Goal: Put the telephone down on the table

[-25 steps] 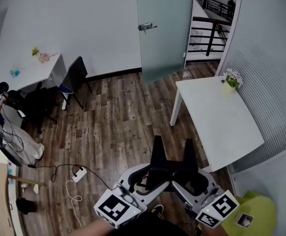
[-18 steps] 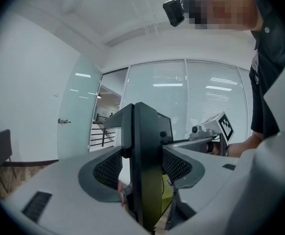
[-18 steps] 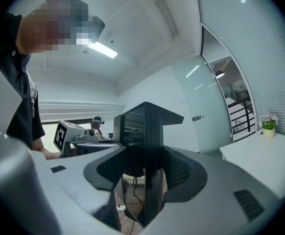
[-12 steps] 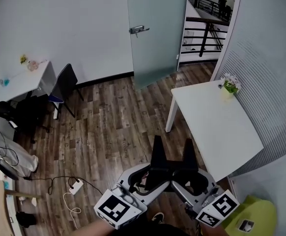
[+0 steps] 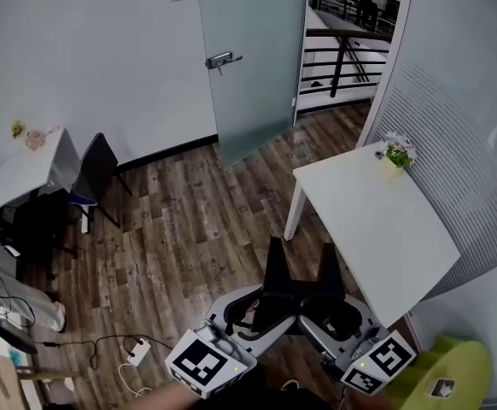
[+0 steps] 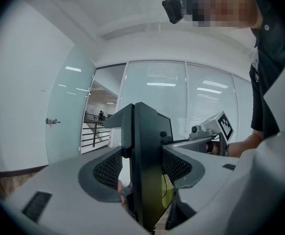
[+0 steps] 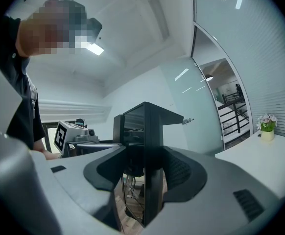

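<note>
Ahead, the table (image 5: 377, 225) bears a flower pot (image 5: 393, 161).

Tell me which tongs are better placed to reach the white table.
Right. The right tongs sit beside the white table, and their own view shows it close alongside. The left tongs hang farther off, over the floor. Both are shut, empty.
</note>
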Demonstrator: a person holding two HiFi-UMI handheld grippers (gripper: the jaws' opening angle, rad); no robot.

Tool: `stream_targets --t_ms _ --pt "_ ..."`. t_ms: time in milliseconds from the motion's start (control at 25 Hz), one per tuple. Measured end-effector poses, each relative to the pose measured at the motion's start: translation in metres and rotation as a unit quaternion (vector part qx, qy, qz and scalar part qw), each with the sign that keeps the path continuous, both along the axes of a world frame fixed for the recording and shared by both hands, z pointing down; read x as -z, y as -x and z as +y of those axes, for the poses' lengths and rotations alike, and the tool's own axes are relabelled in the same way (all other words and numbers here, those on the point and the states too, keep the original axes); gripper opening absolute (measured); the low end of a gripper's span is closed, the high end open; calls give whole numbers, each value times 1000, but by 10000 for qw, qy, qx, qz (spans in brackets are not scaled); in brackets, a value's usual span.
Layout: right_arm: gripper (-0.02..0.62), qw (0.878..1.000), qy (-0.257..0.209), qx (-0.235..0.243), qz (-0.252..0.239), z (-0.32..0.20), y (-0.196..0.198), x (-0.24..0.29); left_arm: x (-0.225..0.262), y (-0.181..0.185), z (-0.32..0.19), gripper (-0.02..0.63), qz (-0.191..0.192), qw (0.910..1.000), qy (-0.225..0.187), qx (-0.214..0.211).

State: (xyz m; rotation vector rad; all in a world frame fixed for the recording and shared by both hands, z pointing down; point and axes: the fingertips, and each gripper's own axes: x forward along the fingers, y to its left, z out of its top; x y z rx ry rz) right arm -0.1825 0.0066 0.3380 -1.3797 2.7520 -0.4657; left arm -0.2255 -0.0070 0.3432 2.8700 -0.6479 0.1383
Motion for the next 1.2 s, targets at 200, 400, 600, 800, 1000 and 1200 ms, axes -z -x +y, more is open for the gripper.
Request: stream_targets --t_ms 200,400,600,800,1000,1200 --pt "236 9995 54 -312 -34 -23 3 -4 -4 2 -26 258 -6 9995 10 -320" --pt "236 9981 107 -601 -83 -38 -5 -7 -7 -7 -43 257 10 9981 27 -609" --pt "236 9963 158 -832 -116 -55 -29 -10 -9 -32 -62 258 -4 9965 104 -826" --pt "236 9949 151 -989 -161 -81 -63 -18 -17 -67 -89 258 -55 9951 76 -988" --pt "236 9934 172 -1114 -203 -111 -106 -21 -18 -111 -121 258 -114 9936 101 -1123" --pt "236 9912 213 -1275 -292 -141 -154 -23 -23 -158 -151 258 -280 9912 147 -1288"
